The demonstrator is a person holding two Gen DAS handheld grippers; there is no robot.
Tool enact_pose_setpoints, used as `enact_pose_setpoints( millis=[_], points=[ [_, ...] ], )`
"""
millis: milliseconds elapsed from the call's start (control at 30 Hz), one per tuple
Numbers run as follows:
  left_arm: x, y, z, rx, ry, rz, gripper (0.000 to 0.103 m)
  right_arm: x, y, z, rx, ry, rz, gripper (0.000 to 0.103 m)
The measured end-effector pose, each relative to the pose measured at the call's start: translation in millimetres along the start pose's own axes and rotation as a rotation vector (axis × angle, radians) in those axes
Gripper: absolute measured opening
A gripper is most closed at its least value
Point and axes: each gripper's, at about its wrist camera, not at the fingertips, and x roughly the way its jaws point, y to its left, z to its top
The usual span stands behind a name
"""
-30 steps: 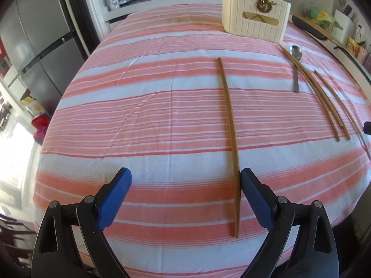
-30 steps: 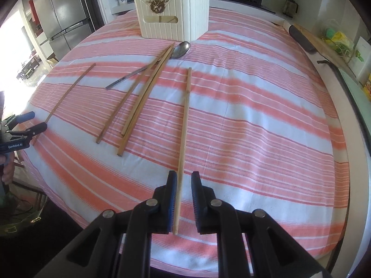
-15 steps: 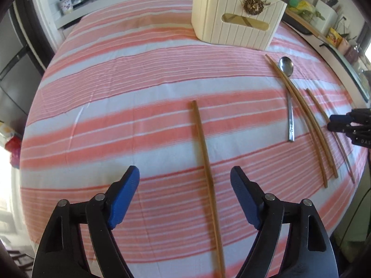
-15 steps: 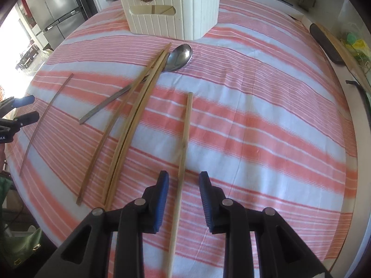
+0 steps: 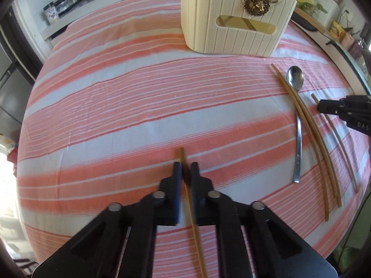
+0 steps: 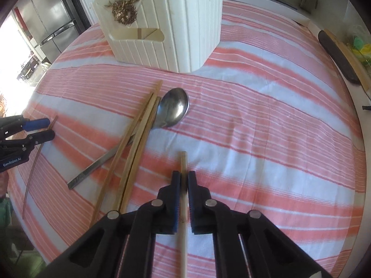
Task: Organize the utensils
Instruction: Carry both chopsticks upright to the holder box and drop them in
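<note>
Left gripper (image 5: pixel 185 170) clamped on one chopstick (image 5: pixel 181 155), right gripper (image 6: pixel 183 178) on another chopstick (image 6: pixel 183 159), both short of the holder (image 6: pixel 176 23). Best lifted level, tips steered into its open top.

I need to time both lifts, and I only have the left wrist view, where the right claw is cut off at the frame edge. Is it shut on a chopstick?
Observer: Yes. In the right wrist view the right claw is shut on a pale chopstick.
Operator: Where along the stick is the grip?
Observer: Near its far end. Only a short tip shows past the pads, and the rest runs back under the claw.
Operator: Anything between that tip and the holder?
Observer: The spoon. Its bowl lies on the cloth between the tip and the holder, touching neither.
</note>
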Motion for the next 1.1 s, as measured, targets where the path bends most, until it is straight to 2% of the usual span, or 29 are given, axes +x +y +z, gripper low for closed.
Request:
enact_pose_setpoints(
  millis=[100,200,467,600,767,1000,1100],
  points=[
    [-12,6,0,-0.045,-0.052,-0.019,0.004,-21,-6,3,0.046,-0.093,0.039,0.006],
    [-37,8,0,-0.07,-0.125,-0.039,0.004,-61,-7,0,0.066,-0.201,0.071,0.006],
    [-136,-2,-6,-0.071,-0.361,-0.099,0.004,-170,15,-22,0.001,-0.452,0.091,0.006],
    [-170,-9,-9,-0.053,-0.44,-0.125,0.004,-202,21,-32,-0.02,-0.523,0.103,0.006],
    [-197,-15,-16,-0.061,-0.518,-0.155,0.004,-226,32,-41,-0.043,-0.589,0.075,0.007],
    [-226,-21,-18,-0.056,-0.597,-0.176,0.004,-255,36,-48,-0.047,-0.736,0.054,0.006],
    [-236,-20,-17,-0.056,-0.622,-0.184,0.004,-258,35,-41,-0.048,-0.741,0.049,0.006]
  ],
)
